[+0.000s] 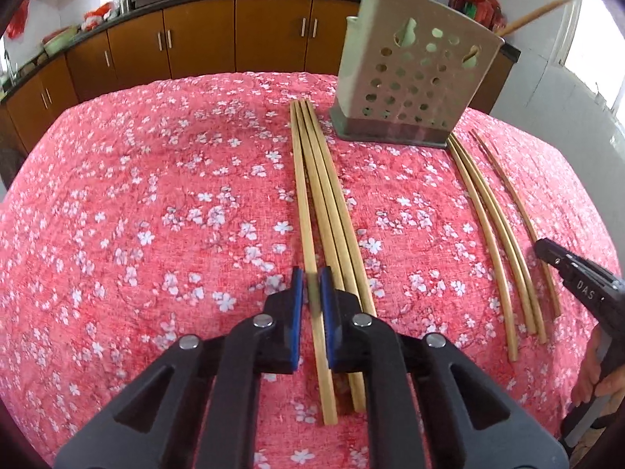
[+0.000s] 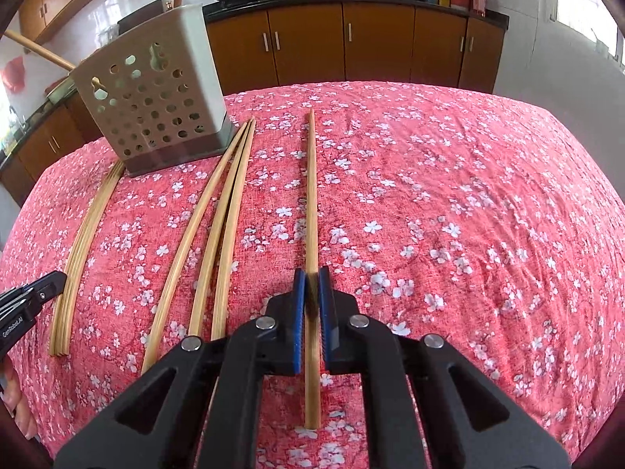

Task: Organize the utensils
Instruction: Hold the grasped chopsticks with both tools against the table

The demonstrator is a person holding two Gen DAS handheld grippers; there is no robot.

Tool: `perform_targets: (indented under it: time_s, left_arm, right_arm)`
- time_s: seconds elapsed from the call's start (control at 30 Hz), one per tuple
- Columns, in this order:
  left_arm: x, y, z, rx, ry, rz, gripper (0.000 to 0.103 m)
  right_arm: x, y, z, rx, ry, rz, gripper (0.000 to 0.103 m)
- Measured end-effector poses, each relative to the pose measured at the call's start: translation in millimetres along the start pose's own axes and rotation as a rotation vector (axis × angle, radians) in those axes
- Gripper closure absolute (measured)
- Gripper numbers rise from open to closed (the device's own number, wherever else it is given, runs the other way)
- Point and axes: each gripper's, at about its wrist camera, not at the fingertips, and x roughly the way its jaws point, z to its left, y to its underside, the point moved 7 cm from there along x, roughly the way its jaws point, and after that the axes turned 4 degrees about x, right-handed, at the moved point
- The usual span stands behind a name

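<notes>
Where the left wrist view looks along its fingers, the left gripper (image 1: 311, 279) brackets the leftmost pale bamboo chopstick (image 1: 308, 234) with a narrow gap; whether the blue pads actually pinch it I cannot tell. Two more chopsticks (image 1: 336, 211) lie touching it on the red blossom-print tablecloth (image 1: 136, 203). Beyond stands a grey perforated utensil holder (image 1: 414, 78); three further chopsticks (image 1: 496, 234) lie to its right, near the other gripper.

In the right wrist view, the right gripper (image 2: 311, 277) closes snugly around a lone bamboo chopstick (image 2: 311, 203). The holder (image 2: 152, 105) stands far left, before brown kitchen cabinets (image 2: 351, 43).
</notes>
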Motion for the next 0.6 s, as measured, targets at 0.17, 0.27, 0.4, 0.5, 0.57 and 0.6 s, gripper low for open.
perform_targets:
  time_s: [0.17, 0.27, 0.4, 0.5, 0.57, 0.6]
  left_arm:
    - [9, -10, 7, -0.018, -0.025, -0.007, 0.095]
    - [12, -16, 26, -0.062, -0.056, -0.009, 0.095]
    - [15, -21, 57, -0.106, -0.073, -0.027, 0.095]
    - [15, -20, 66, -0.105, -0.049, -0.045, 0.093]
    - [14, -20, 66, -0.092, -0.054, -0.062, 0.093]
    - [14, -20, 65, -0.084, -0.063, -0.064, 0.093]
  right_arm:
    - [-1, 0, 1, -0.012, -0.010, -0.003, 0.095]
    - [0, -2, -3, -0.010, 0.002, -0.011, 0.095]
    - [3, -10, -18, 0.019, 0.038, -0.032, 0.095]
    - [5, -13, -24, 0.042, 0.033, -0.034, 0.095]
    - [6, -13, -24, 0.040, 0.036, -0.034, 0.095]
    - [6, -13, -23, 0.037, 0.039, -0.034, 0.095]
